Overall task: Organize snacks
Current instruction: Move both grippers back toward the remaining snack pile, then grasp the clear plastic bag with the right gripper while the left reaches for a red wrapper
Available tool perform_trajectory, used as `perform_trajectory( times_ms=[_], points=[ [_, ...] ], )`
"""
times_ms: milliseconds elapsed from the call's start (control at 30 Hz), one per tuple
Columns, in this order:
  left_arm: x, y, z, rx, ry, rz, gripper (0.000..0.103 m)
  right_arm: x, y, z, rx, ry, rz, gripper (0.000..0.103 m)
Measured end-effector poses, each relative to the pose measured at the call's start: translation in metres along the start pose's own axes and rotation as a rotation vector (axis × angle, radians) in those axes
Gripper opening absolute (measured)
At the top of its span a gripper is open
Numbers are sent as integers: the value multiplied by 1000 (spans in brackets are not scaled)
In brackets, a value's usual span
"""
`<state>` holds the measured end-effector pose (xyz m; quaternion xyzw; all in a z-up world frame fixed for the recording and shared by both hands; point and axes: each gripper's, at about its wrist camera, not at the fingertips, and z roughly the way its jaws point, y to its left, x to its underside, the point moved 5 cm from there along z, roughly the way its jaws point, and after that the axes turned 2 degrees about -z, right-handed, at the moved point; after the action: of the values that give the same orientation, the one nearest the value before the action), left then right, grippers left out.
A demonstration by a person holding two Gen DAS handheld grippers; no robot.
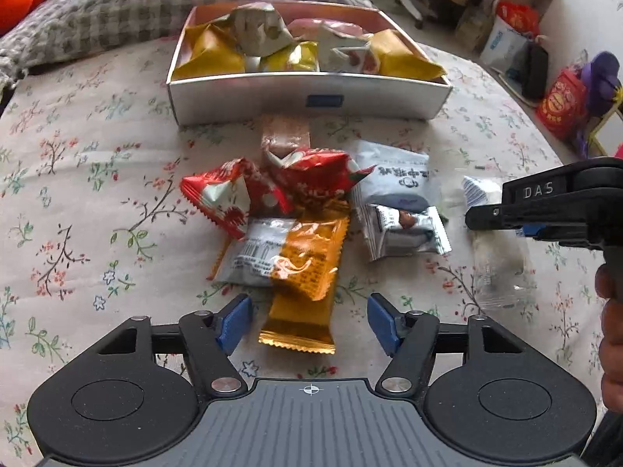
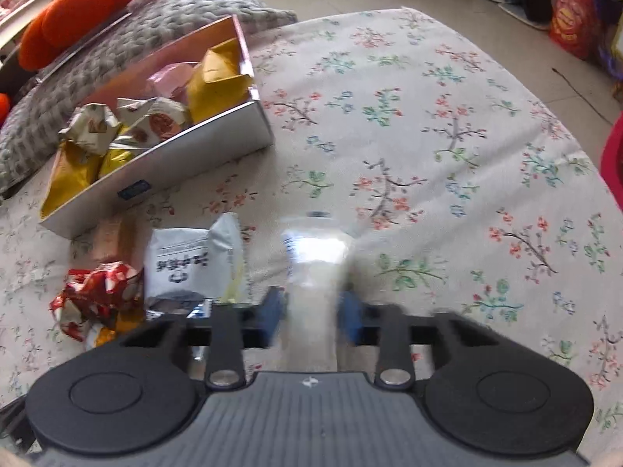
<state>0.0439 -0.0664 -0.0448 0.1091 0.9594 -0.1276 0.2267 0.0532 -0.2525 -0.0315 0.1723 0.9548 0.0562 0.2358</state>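
A loose heap of snack packets lies on the floral bedsheet in front of a white open box [image 1: 249, 97] [image 2: 202, 148] that holds several yellow and pale wrapped snacks. My left gripper [image 1: 309, 323] is open, tilted down over an orange packet [image 1: 307, 268]; the packet's lower end lies between the blue pads [image 1: 233, 323], which stand apart from it. Red packets [image 1: 229, 198], a grey-white packet [image 1: 397, 183] and a small silver packet [image 1: 405, 229] lie beyond. My right gripper [image 2: 311, 311] is shut on a clear packet with white filling [image 2: 311, 272], right of the heap.
A grey knitted blanket [image 1: 155, 0] and an orange plush toy [image 2: 78, 7] lie behind the box. The bed's edge curves along the right, with bags [image 1: 560, 105] on the floor beyond it. A hand [image 1: 611, 330] holds the right gripper's handle.
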Motion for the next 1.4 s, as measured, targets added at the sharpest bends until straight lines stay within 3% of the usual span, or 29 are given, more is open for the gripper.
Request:
perform_trajectory(
  times_ms=[300,433,633,900,1000,1033,1067,1300,1400],
  points=[
    [-5,6,-3,55,3,-70,64,-7,7,-12,-130,-39,34,17],
    [-11,15,-6,119,-28,-159,66,-11,12,-26,-183,-87,30,17],
    [-15,33,5,197,-26,-337,71,-13,13,-21,-222,-69,50,17],
    [-28,47,11,221,-91,-456,70,-11,18,-23,-242,-66,44,18],
    [-32,48,12,194,-120,-447,60,-11,19,-22,-246,-64,40,18],
    [-32,45,13,163,-134,-420,44,-11,19,-22,-247,-63,39,18],
    [-33,44,16,139,-136,-394,37,-11,19,-22,-249,-62,38,18],
    [-35,46,15,142,-158,-395,19,-11,19,-22,-253,-65,37,18],
    [-34,45,9,140,-166,-381,4,-11,20,-22,-256,-63,37,18]
  ],
)
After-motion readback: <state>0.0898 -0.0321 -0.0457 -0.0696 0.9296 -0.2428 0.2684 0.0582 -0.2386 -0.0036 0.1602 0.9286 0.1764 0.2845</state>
